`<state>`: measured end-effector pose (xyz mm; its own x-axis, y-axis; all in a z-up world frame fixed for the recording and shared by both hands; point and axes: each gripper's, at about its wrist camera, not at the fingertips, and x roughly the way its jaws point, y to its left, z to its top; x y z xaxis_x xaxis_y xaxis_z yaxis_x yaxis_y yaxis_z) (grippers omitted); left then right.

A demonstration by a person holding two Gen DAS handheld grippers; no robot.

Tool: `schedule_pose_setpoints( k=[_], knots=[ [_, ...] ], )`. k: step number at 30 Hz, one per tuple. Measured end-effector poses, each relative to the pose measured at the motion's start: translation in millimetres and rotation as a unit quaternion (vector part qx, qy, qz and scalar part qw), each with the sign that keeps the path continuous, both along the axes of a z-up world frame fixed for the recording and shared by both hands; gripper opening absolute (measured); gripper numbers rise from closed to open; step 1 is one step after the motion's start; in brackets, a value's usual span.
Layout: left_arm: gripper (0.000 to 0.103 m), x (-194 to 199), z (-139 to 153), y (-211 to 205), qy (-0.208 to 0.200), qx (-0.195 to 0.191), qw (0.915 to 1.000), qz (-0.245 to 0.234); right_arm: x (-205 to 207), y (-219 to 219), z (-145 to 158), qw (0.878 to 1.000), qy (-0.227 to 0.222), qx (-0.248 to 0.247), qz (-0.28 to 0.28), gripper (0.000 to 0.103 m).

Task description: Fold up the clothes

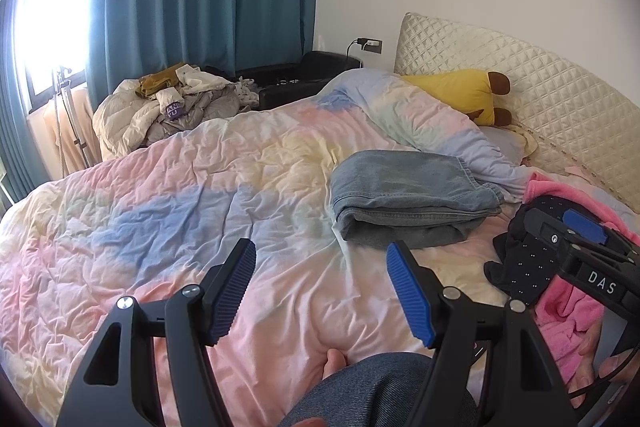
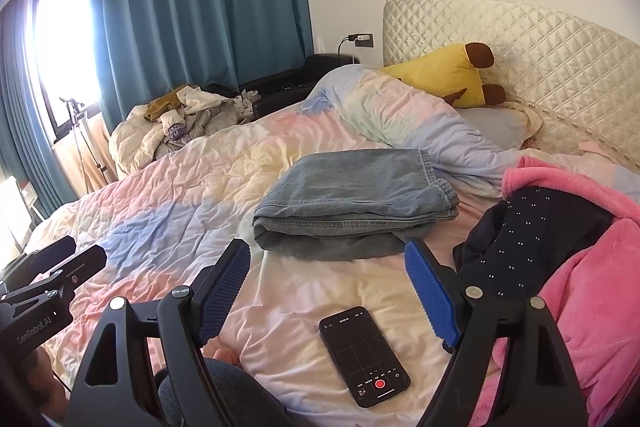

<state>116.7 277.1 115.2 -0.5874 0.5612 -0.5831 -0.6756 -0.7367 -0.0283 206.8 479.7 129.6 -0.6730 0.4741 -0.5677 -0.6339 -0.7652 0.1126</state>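
Note:
A folded pair of blue jeans [image 1: 412, 199] lies on the pastel quilt [image 1: 180, 195], ahead and slightly right of my left gripper [image 1: 322, 275], which is open and empty above the quilt. The jeans also show in the right wrist view [image 2: 352, 207], just beyond my right gripper [image 2: 328, 279], also open and empty. A dark dotted garment [image 2: 532, 247] lies on a pink fleece garment [image 2: 600, 287] to the right, unfolded. In the left wrist view the right gripper [image 1: 576, 243] hovers over the dotted garment [image 1: 520, 267].
A phone [image 2: 364, 355] with a recording screen lies on the quilt near my right gripper. A yellow plush toy [image 2: 448, 75] and quilted headboard [image 2: 540, 59] are at the back right. A heap of clothes [image 1: 168, 107] sits beyond the bed. The person's knee [image 1: 376, 391] is below.

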Motion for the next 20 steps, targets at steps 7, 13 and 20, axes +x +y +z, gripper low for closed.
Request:
schedule_pose_setpoints(
  k=[7, 13, 20],
  knots=[
    [0.070, 0.1, -2.1, 2.0, 0.001, -0.005, 1.0000, 0.002, -1.7, -3.6, 1.2, 1.000, -0.004, 0.014, -0.003, 0.081],
    [0.070, -0.4, -2.1, 1.0, 0.000, -0.004, 1.0000, 0.004, -2.5, -5.2, 0.7, 1.000, -0.007, 0.017, -0.006, 0.081],
    [0.070, -0.8, -1.6, -0.6, -0.001, -0.003, 1.0000, 0.006, -2.3, -7.8, 1.1, 1.000, -0.008, 0.019, -0.009, 0.081]
  ],
)
